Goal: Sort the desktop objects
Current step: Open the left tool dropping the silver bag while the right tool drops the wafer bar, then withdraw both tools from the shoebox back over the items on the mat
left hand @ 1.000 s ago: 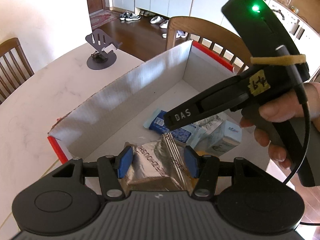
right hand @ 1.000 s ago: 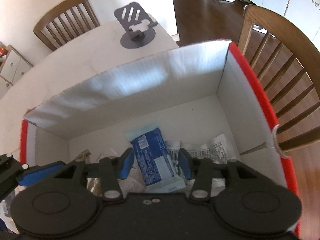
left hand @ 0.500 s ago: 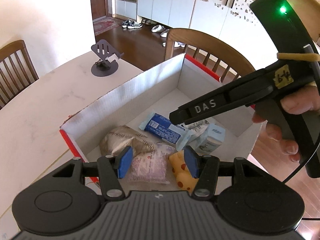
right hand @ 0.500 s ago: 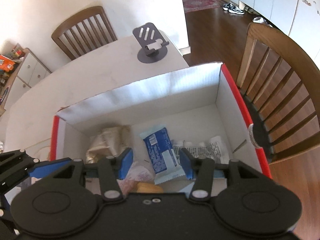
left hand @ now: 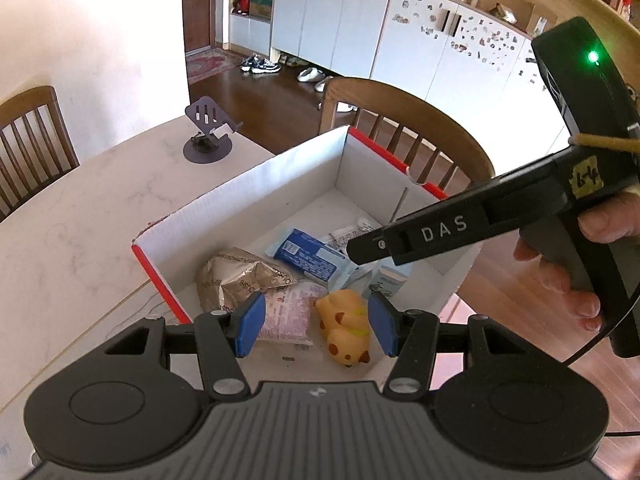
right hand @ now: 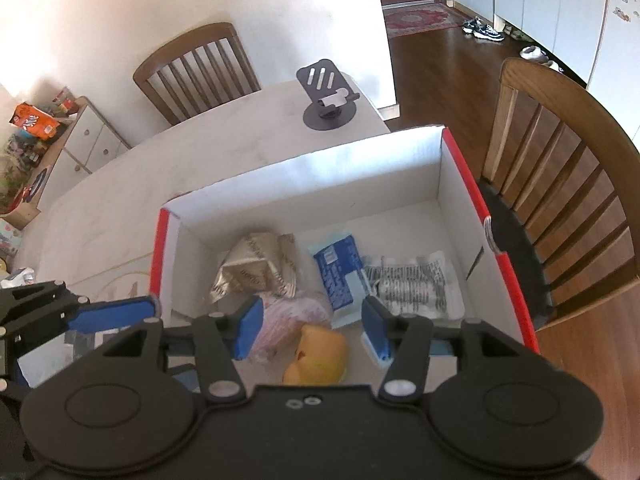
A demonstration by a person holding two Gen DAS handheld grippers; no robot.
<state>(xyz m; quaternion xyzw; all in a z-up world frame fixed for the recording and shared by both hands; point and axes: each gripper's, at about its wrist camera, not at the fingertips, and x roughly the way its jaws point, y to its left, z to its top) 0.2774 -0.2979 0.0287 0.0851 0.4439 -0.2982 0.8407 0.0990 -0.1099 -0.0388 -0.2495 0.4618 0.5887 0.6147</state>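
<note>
Right wrist view: gripper body hides half the yellow duck toy (right hand: 320, 358).

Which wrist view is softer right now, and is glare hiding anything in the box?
Right wrist view: softer, the printed sachet text smeared; bright daylight on the box far wall, contents still readable. Left wrist view: sharper, the silver bag lettering legible with only mild sheen; the yellow toy is clear. Both views bend straight edges toward the rim, fisheye style.
</note>
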